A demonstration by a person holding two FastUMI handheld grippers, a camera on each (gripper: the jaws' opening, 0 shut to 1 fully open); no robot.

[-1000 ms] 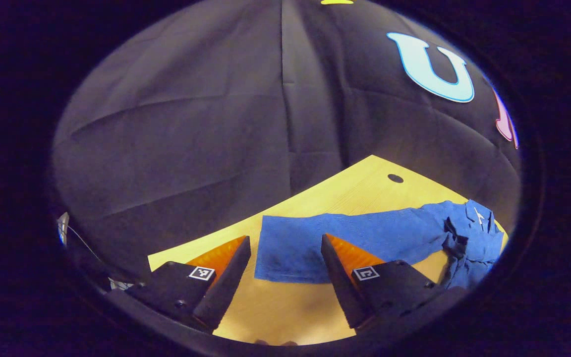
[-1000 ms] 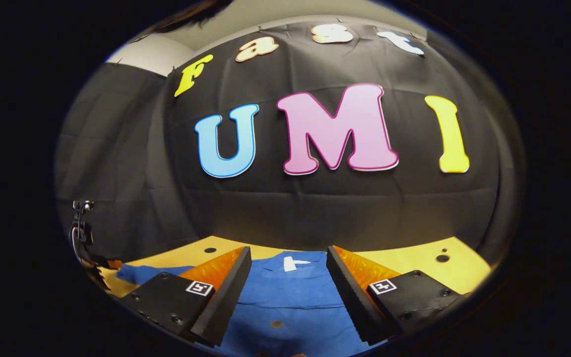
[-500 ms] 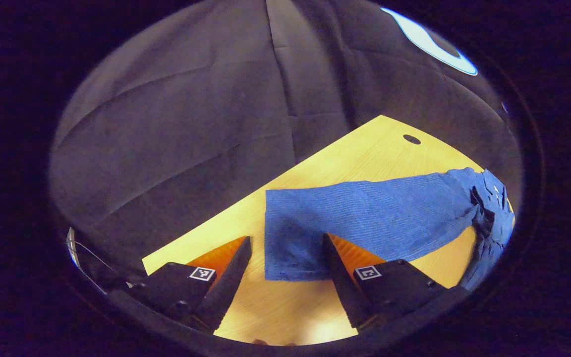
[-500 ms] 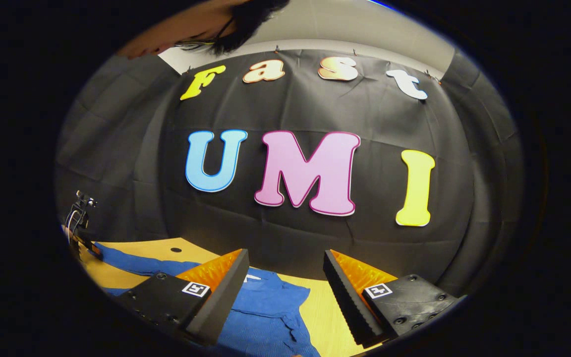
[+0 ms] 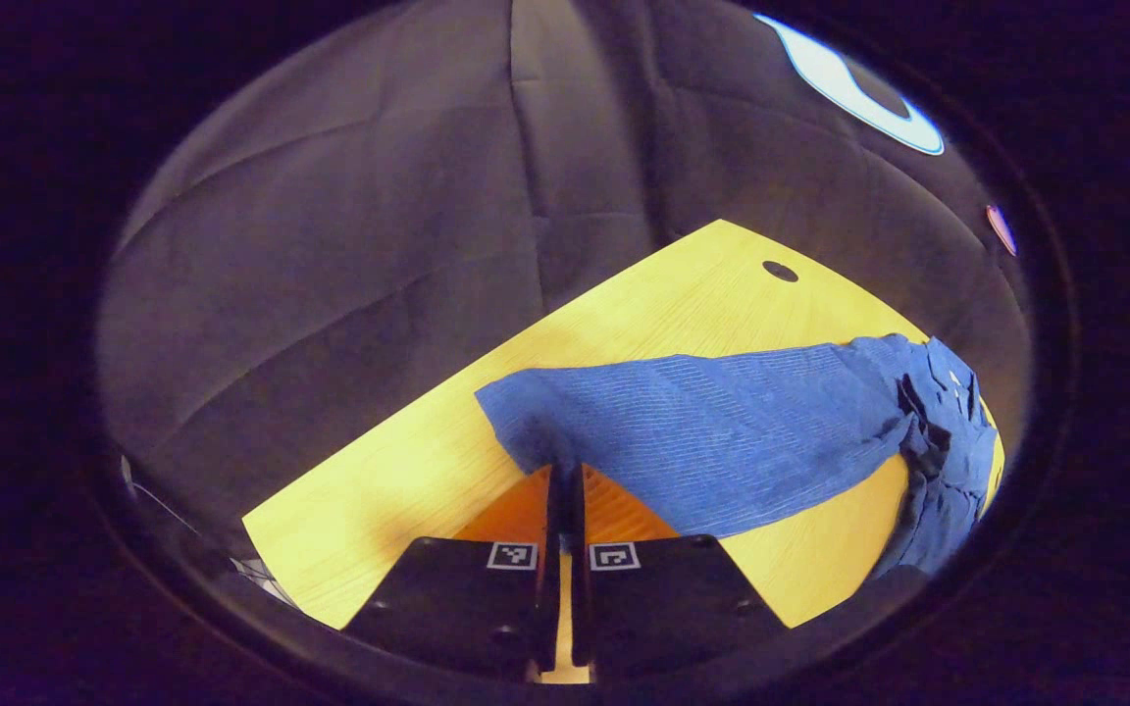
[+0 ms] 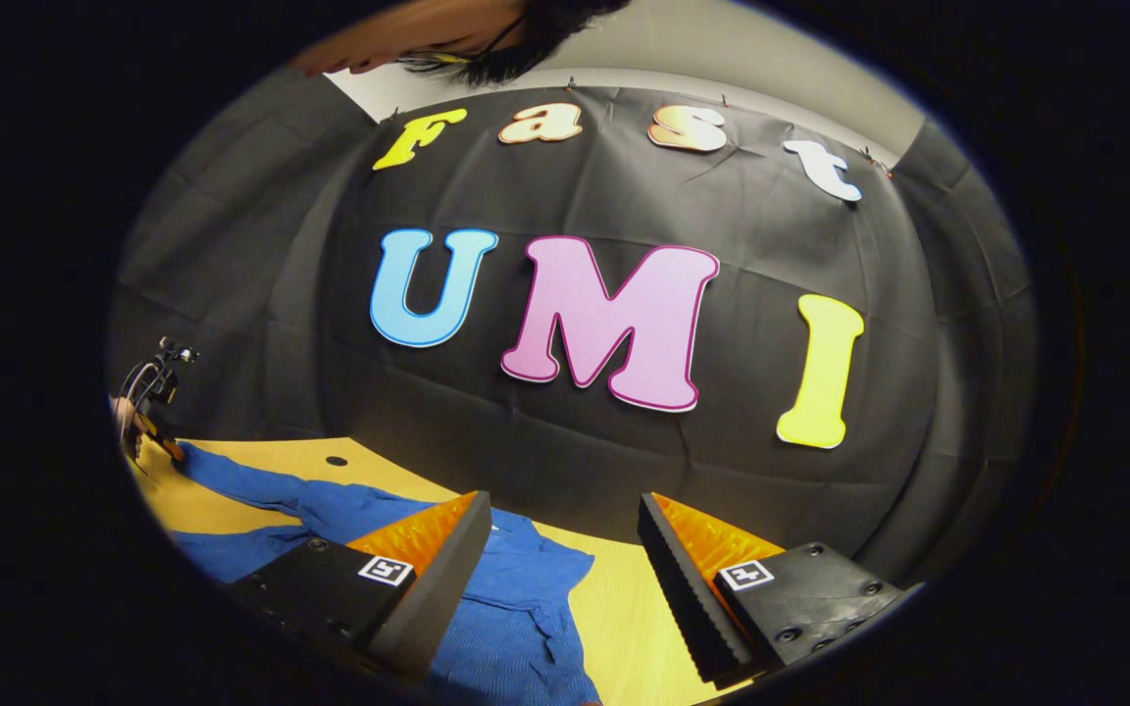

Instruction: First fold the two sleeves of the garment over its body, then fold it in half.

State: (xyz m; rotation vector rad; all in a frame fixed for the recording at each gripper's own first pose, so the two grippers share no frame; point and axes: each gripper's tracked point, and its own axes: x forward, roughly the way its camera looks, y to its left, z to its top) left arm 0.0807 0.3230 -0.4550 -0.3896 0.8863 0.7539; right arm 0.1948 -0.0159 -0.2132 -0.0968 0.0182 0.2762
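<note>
The blue garment (image 5: pixel 948 441) lies bunched at the right of the yellow table (image 5: pixel 398 480). Its long sleeve (image 5: pixel 722 422) stretches out towards me. My left gripper (image 5: pixel 565 478) is shut on the cuff end of that sleeve, and the cuff is raised a little off the wood. In the right gripper view the garment (image 6: pixel 516 598) lies under and to the left of my right gripper (image 6: pixel 562 510), which hangs open above it with nothing between its fingers. The sleeve (image 6: pixel 251 485) runs off to the far left, where the left gripper (image 6: pixel 148 407) holds its end.
The black cloth wall stands close behind the table (image 6: pixel 624 608). The tabletop has a small round hole (image 5: pixel 779 271) near its far corner, seen again at the hole (image 6: pixel 335 460). A person's head (image 6: pixel 467 39) leans in at the top.
My left gripper has gone from open around the sleeve's cuff to shut on it, and the cuff has lifted. The right gripper stays open and has shifted a little to the right of the garment.
</note>
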